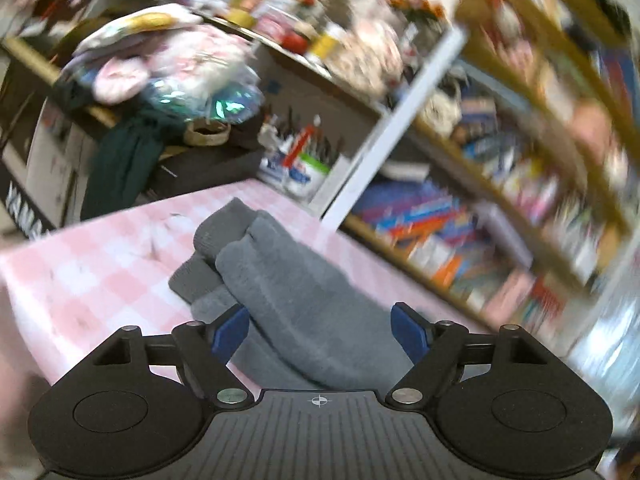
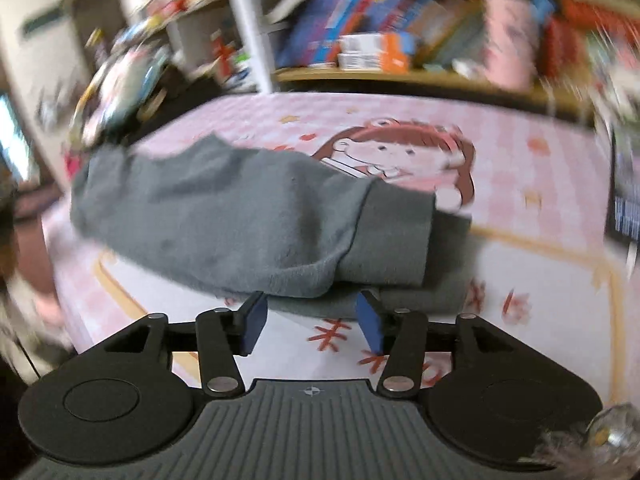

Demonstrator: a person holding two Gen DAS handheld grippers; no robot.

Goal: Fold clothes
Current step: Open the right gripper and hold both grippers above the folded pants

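A grey fleece garment [image 1: 288,280] with ribbed cuffs lies folded lengthwise on the pink checked table cover [image 1: 92,268]. My left gripper [image 1: 320,332] is open, its blue pads wide apart on either side of the garment's near end, with cloth lying between them. In the right wrist view the same garment [image 2: 220,216] stretches across the cover [image 2: 540,184], with a ribbed cuff at its right end. My right gripper [image 2: 312,322] is open just in front of the garment's near edge, and nothing is between its pads. Both views are blurred.
A cartoon figure [image 2: 400,152] is printed on the cover beyond the garment. Bookshelves [image 1: 500,200] full of books run behind the table, beside a white post [image 1: 392,128]. At the back left are a pile of clothes [image 1: 168,60] and a tub of pens [image 1: 300,168].
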